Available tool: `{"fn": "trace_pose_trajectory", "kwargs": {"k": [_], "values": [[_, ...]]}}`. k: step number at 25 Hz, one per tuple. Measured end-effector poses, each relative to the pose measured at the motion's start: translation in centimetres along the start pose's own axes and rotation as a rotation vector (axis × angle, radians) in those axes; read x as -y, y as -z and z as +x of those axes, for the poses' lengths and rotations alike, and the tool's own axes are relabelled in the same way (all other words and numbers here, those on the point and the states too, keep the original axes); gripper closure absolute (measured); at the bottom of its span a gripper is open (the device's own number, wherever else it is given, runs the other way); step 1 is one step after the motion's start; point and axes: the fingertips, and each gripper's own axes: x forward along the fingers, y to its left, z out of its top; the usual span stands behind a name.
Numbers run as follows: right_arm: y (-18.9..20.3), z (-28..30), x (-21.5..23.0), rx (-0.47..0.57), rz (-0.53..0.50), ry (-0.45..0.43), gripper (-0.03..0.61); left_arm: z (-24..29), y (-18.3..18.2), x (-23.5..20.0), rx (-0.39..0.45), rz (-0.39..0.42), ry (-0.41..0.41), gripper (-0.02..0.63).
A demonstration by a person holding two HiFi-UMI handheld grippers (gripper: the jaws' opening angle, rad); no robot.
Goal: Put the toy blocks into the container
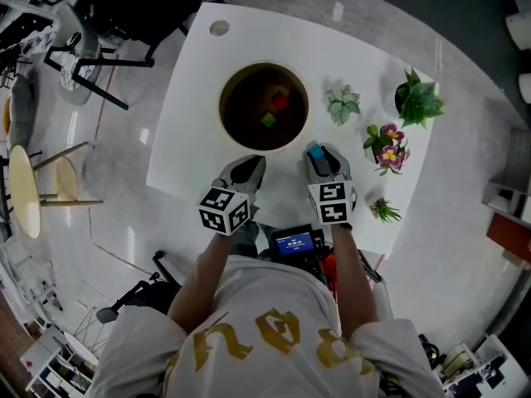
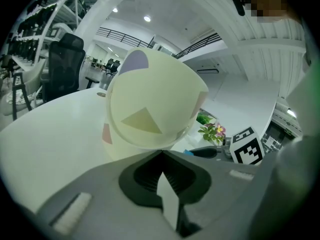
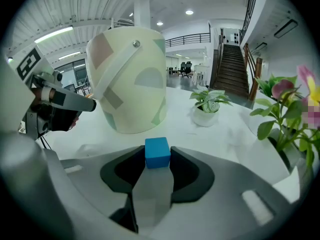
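Note:
A round, pale patterned container (image 1: 222,106) stands on the white table, with a red block (image 1: 280,101) and a green block (image 1: 268,120) lying inside it. A blue block (image 1: 315,150) sits just right of the container's near rim, and my right gripper (image 1: 318,152) is shut on it. In the right gripper view the blue block (image 3: 157,152) fills the gap between both pads of the gripper (image 3: 157,158), and the container (image 3: 131,79) stands just beyond. My left gripper (image 1: 251,165) is shut with nothing in it, its tips (image 2: 161,154) close to the container wall (image 2: 150,104).
Right of the container are a small pale-leaved pot (image 1: 343,104), a dark green plant (image 1: 417,99), a pink-flowered plant (image 1: 387,146) and a tiny plant (image 1: 384,211). The table (image 1: 191,123) has a round cap (image 1: 219,28) at its far left. Stools and chairs stand on the floor to the left.

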Motion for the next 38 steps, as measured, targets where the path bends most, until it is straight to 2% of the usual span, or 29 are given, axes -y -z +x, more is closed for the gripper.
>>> {"fn": "trace_pose_trajectory", "kwargs": {"k": [2, 7, 15, 22, 28, 32, 36, 38], "values": [[0.2, -0.2, 0.1, 0.010, 0.041, -0.007, 0.402, 0.0, 0.1, 0.0, -0.003, 0.001, 0.000, 0.613], [-0.5, -1.5, 0.4, 0.093, 0.291, -0.067, 0.402, -0.4, 0.3, 0.3, -0.015, 0.014, -0.014, 0.613], [-3.9, -4.1, 0.1, 0.216, 0.399, -0.101, 0.400, -2.7, -1.2, 0.1, 0.029, 0.021, -0.040, 0.613], [-6.1, -6.5, 0.5, 0.274, 0.398, -0.069, 0.400, -5.8, -4.3, -0.5, 0.092, 0.036, -0.092, 0.613], [-7.9, -8.6, 1.4, 0.348, 0.417, -0.039, 0.402, -7.4, -7.8, -1.5, 0.200, 0.007, -0.108, 0.613], [-9.7, -10.1, 1.6, 0.411, 0.408, 0.001, 0.402, -8.5, -9.8, -2.3, 0.248, 0.050, -0.156, 0.613], [-11.3, -11.5, 1.9, 0.472, 0.382, 0.075, 0.402, -9.2, -12.0, -2.5, 0.301, 0.034, -0.118, 0.613], [-12.1, -12.1, 1.7, 0.492, 0.378, 0.090, 0.402, -9.6, -13.8, -2.2, 0.359, 0.025, -0.075, 0.613]]}}
